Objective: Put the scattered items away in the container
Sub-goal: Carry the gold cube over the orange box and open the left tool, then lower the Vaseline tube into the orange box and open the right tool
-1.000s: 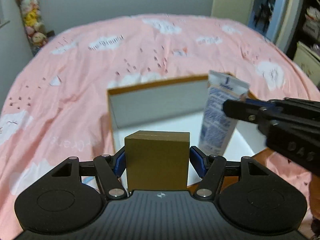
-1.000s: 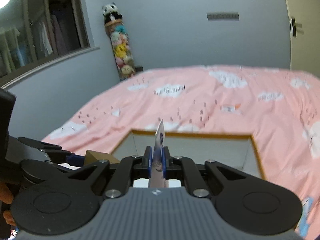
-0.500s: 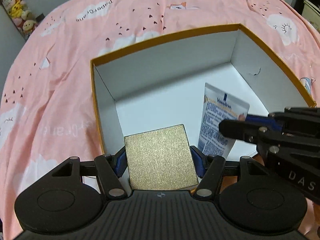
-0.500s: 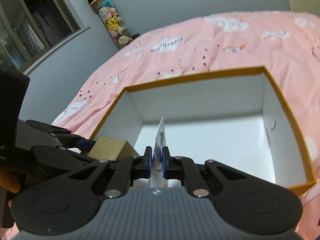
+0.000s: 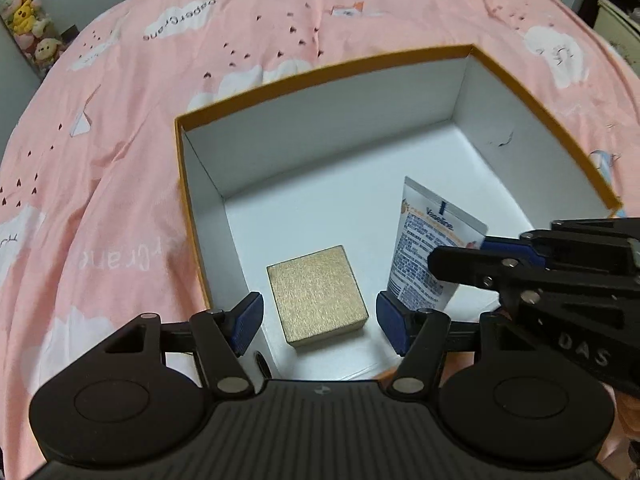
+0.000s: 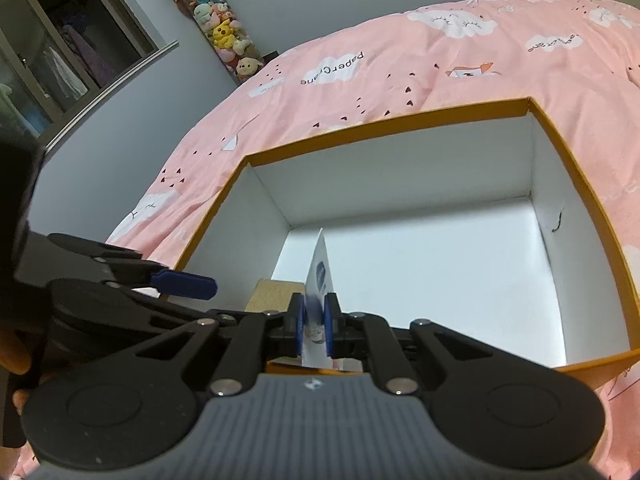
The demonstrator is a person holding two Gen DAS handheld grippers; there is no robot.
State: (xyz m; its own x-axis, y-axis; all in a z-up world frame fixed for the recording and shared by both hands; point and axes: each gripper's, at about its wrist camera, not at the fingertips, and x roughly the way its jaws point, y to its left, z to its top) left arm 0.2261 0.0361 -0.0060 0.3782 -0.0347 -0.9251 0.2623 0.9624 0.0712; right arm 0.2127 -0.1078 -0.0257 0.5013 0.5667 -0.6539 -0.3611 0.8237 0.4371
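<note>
View down along the left gripper [image 5: 318, 322], whose blue pads [image 5: 249, 320] stood apart, clear of the gold box [image 5: 317, 297] between them. The gold box lay flat on the white floor of the container [image 5: 320, 76], near its left wall. From the right, the right gripper [image 5: 460, 254] clamped a white tube [image 5: 430, 248], held upright with its crimped end up, above the container floor and just right of the gold box. The orange-rimmed container rested on a pink bedspread [image 5: 120, 160] printed with white clouds. Plush toys [image 5: 28, 28] stood at upper left.
</note>
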